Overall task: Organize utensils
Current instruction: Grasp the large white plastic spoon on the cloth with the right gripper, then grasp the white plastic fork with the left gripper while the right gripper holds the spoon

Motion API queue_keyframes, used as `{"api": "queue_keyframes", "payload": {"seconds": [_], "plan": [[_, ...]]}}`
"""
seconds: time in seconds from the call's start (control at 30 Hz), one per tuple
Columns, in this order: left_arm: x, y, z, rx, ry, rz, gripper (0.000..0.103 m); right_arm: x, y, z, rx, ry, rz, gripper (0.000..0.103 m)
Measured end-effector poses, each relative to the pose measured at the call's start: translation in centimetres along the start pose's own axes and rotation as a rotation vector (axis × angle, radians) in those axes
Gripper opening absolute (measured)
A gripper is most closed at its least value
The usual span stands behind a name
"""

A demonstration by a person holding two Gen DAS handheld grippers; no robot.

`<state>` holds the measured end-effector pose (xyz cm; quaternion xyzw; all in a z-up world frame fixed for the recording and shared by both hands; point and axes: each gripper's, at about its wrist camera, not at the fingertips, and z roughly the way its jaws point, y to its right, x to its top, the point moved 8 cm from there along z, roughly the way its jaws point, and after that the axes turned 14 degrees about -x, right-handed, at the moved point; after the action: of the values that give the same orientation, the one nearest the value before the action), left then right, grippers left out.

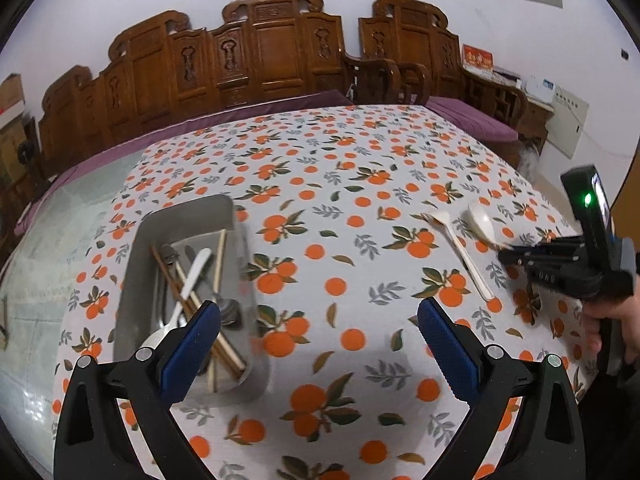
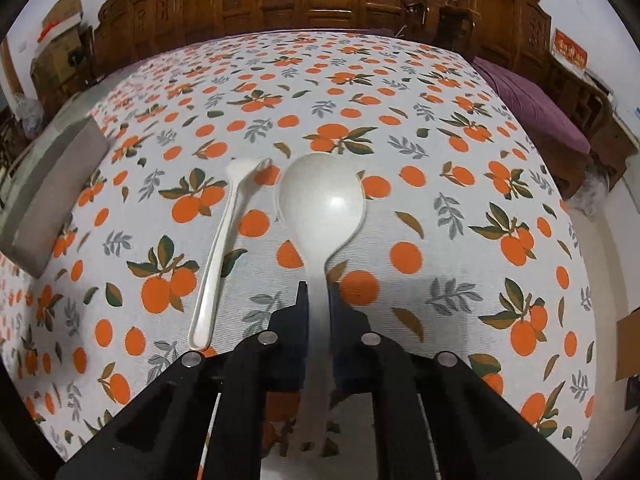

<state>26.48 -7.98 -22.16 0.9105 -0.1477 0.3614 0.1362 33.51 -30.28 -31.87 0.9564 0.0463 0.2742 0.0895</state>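
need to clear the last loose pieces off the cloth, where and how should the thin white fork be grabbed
Grip the white fork across its slim handle, about midway, coming straight down from above with the jaws spanning its narrow width. It lies flat on the tablecloth, so nothing fits underneath it. The right gripper is shut on the white spoon beside it; the open left gripper is free.

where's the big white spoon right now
In the right wrist view the big spoon lies mid-table, its handle clamped in the right gripper, just right of the slim white fork.
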Motion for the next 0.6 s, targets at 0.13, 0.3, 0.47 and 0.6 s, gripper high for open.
{"api": "queue_keyframes", "payload": {"seconds": [0.13, 0.3, 0.47, 0.6], "plan": [[0.2, 2.2, 1.6, -0.031, -0.014, -0.009, 0.095, 0.8, 1.4, -0.3, -0.003, 0.026, 0.024, 0.011], [0.6, 4.9, 4.5, -0.056, -0.062, 0.029, 0.095, 1.6, 3.1, -0.4, 0.008, 0.04, 0.068, 0.011], [1.0, 6.9, 8.0, -0.079, -0.115, 0.047, 0.095, 2.0, 4.5, -0.2, 0.017, 0.04, 0.104, 0.011], [1.2, 8.3, 10.7, -0.095, -0.154, 0.05, 0.095, 2.2, 5.0, -0.1, 0.034, 0.04, 0.127, 0.011]]}}
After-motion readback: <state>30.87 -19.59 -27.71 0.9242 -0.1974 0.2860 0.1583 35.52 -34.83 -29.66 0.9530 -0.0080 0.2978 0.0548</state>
